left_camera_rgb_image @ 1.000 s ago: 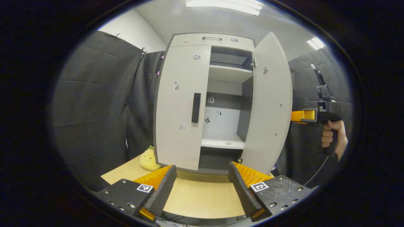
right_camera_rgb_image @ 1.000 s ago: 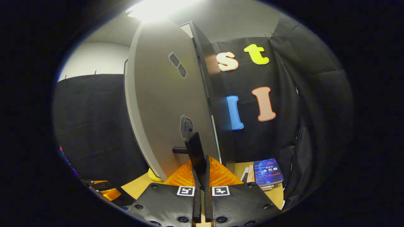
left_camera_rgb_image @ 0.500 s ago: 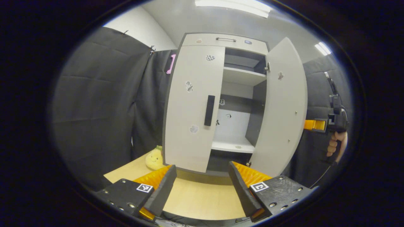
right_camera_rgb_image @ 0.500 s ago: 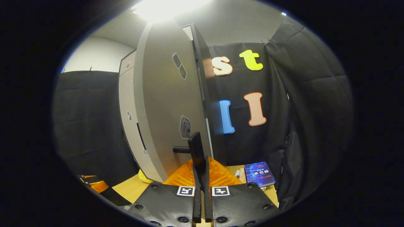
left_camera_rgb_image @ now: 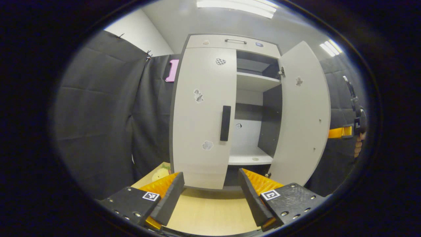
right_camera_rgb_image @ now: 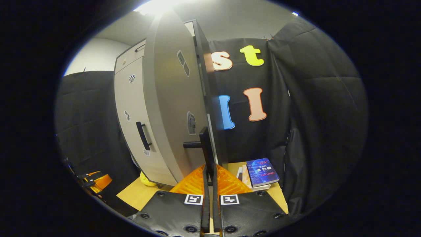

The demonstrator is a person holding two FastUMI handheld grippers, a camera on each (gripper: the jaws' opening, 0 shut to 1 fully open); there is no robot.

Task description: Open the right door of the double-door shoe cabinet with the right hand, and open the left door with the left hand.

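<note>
A pale grey double-door shoe cabinet stands on a wooden table. Its right door is swung wide, baring white shelves. The left door is closed, with a black bar handle at its inner edge. My left gripper is open, low in front of the left door and well short of that handle. In the right gripper view, my right gripper is shut on the right door's black handle, beside the door's outer face. From the left gripper view, that right gripper and a hand sit behind the open door.
A yellow plush toy lies on the wooden table left of the cabinet base. Books lie on the table right of the cabinet. Black cloth walls close in on both sides. A drawer with a metal handle tops the cabinet.
The right door has swung farther open with my right gripper on its handle. My left gripper has moved closer to the cabinet, and the left door looms larger.
</note>
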